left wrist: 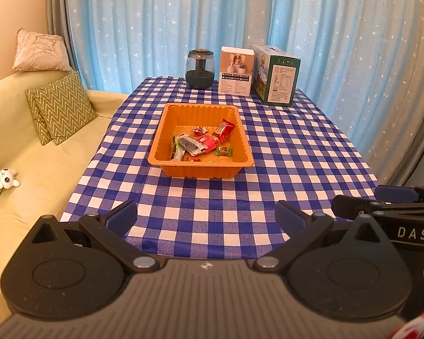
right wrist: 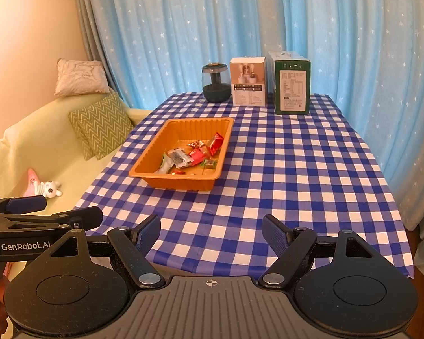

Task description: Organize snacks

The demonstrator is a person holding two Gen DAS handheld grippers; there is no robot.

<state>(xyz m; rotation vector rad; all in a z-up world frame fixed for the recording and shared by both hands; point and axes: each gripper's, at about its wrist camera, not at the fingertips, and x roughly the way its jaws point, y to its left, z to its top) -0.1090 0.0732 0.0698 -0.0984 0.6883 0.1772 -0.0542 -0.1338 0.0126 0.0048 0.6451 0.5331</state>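
An orange plastic tray (left wrist: 166,130) (right wrist: 152,152) sits mid-table with several wrapped snacks (left wrist: 203,141) (right wrist: 193,155) lying inside, red, green and grey-black packets among them. My left gripper (left wrist: 206,217) hovers over the near table edge, open, nothing between its blue-padded fingers. My right gripper (right wrist: 210,233) is beside it at the same near edge, also open and empty. Each gripper shows at the edge of the other's view: the right gripper (left wrist: 381,200) and the left gripper (right wrist: 42,209). Both are well short of the tray.
The table wears a blue-and-white checked cloth (left wrist: 282,155). At its far end stand a dark glass jar (left wrist: 199,69), a white box (left wrist: 236,70) and a green box (left wrist: 276,75). A pale green sofa (left wrist: 42,152) with cushions and a small plush toy (left wrist: 4,178) lies left. Blue curtains hang behind.
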